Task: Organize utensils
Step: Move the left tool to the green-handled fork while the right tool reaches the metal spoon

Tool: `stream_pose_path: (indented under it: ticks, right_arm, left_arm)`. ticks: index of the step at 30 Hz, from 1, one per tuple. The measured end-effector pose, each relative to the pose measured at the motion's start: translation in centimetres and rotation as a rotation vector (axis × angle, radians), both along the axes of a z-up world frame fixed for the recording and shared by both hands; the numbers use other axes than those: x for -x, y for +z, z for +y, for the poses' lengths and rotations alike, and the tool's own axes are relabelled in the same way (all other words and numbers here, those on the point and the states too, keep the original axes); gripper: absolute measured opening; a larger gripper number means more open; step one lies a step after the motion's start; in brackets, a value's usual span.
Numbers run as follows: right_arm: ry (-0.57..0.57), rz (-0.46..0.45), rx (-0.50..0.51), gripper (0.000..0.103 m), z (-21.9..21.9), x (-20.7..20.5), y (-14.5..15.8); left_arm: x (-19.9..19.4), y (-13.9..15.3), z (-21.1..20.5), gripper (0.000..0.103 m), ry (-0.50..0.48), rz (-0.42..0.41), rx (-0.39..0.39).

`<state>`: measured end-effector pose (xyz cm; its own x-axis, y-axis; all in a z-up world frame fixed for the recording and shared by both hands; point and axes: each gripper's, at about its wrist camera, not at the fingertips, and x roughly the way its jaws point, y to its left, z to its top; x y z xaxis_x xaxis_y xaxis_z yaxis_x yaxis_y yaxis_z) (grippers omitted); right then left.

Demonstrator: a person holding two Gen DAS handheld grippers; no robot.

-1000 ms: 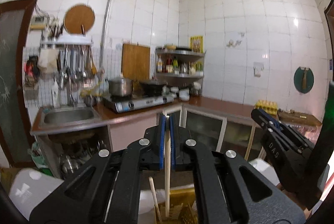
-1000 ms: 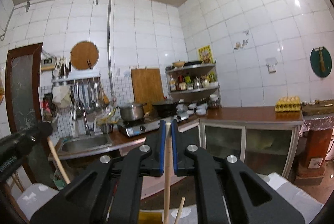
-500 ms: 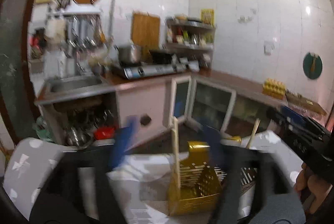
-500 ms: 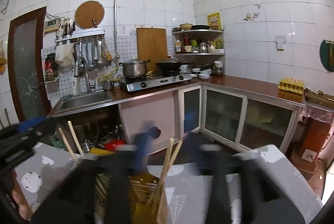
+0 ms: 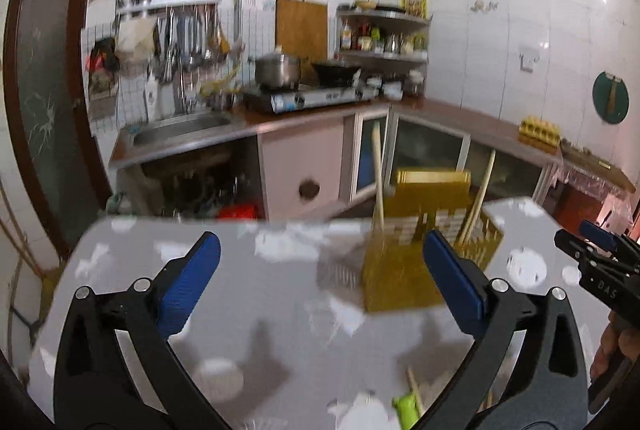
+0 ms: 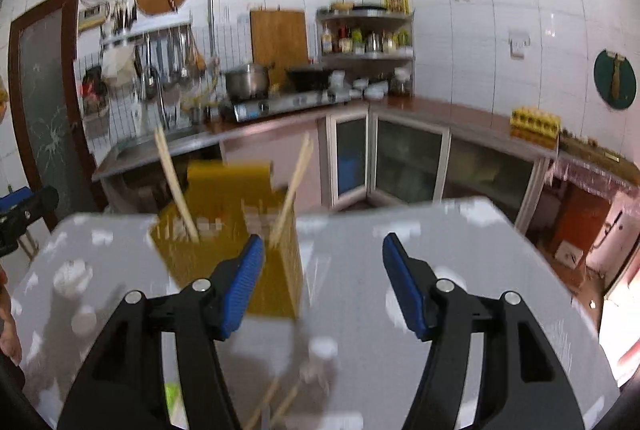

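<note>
Your grey, white-spotted tabletop (image 5: 280, 310) carries the yellow slotted plastic utensil holder (image 5: 404, 282) in a white-tiled kitchen; your left gripper (image 5: 320, 266) is opening with nothing between its jaws, your right gripper (image 6: 324, 262) is apart and empty.

A grey table covering (image 5: 280, 310) scattered with white blotches is showing under a golden-yellow slotted plastic utensil holder (image 5: 400, 282) holding pale wooden chopsticks (image 5: 377, 181). Both black-framed grippers are wearing ribbed blue pads (image 6: 400, 290). A lime-green scrap (image 5: 406, 404) is lying near the table's front edge.
</note>
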<state>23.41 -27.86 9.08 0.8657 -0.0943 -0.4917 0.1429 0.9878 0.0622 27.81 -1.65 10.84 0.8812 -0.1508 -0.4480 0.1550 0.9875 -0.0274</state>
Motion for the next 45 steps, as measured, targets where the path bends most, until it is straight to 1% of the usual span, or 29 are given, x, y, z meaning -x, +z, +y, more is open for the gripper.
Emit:
stream_pose_path:
  ticks: [3,5,8,12,15,18,20,21,23,24,26,27,28,30,32,35,40,45]
  right_arm:
    - [-0.003,0.072,-0.013,0.062,0.3,0.7,-2.7]
    - [-0.006,0.121,-0.019,0.062,0.5,1.1,-4.6]
    - [-0.008,0.176,-0.032,0.062,1.0,1.5,-6.6]
    - [-0.002,0.241,-0.029,0.06,1.8,2.1,-9.1]
    - [0.01,0.263,-0.025,0.06,2.5,2.4,-9.9]
    - [0.028,0.282,-0.009,0.059,3.5,2.7,-10.2]
    - [0.046,0.3,0.008,0.052,4.2,2.7,-10.7]
    - [0.049,0.307,0.013,0.05,4.4,2.7,-10.8]
    - [0.051,0.321,0.008,0.043,4.6,2.6,-11.0]
    - [0.057,0.332,-0.011,0.042,4.5,2.4,-11.3]
    - [0.062,0.345,-0.02,0.041,4.5,2.2,-11.5]
    - [0.068,0.352,-0.017,0.039,4.6,2.1,-11.7]
    - [0.073,0.358,-0.017,0.033,4.7,2.0,-11.9]
    - [0.079,0.359,-0.031,0.031,4.7,1.9,-12.2]
    - [0.08,0.352,-0.045,0.02,4.6,1.9,-12.0]
    - [0.078,0.347,-0.054,0.01,4.2,2.0,-11.9]
    - [0.072,0.341,-0.071,0.009,3.4,2.1,-11.9]
    - [0.047,0.345,-0.082,0.009,2.4,2.2,-12.0]
  left_arm:
    - [0.3,-2.9,0.4,0.098,-0.018,0.084,0.005]
    - [0.4,-4.4,0.3,0.098,-0.02,0.126,0.002]
    - [0.7,-7.2,0.1,0.098,-0.009,0.197,-0.039]
    - [1.0,-9.9,0.0,0.098,0.01,0.271,-0.045]
    - [1.1,-11.4,-0.1,0.098,0.02,0.319,-0.045]
    - [1.4,-12.6,-0.3,0.098,0.026,0.346,-0.059]
    - [1.6,-13.2,-0.6,0.098,0.025,0.361,-0.073]
    - [1.6,-13.4,-0.7,0.098,0.024,0.368,-0.076]
    - [1.7,-13.5,-0.8,0.098,0.019,0.379,-0.076]
    - [1.8,-13.6,-0.9,0.098,0.017,0.384,-0.073]
    - [1.9,-13.7,-1.0,0.098,0.015,0.387,-0.069]
    - [2.0,-13.8,-1.0,0.098,0.013,0.388,-0.068]
    - [2.1,-13.8,-1.1,0.098,0.012,0.391,-0.068]
    - [2.1,-14.0,-1.4,0.098,0.005,0.398,-0.075]
    - [2.1,-14.1,-1.7,0.098,0.002,0.4,-0.085]
    - [2.2,-14.3,-2.1,0.098,-0.008,0.407,-0.088]
    - [2.4,-14.6,-2.9,0.098,-0.027,0.424,-0.087]
    - [2.8,-15.1,-4.0,0.098,-0.041,0.429,-0.111]
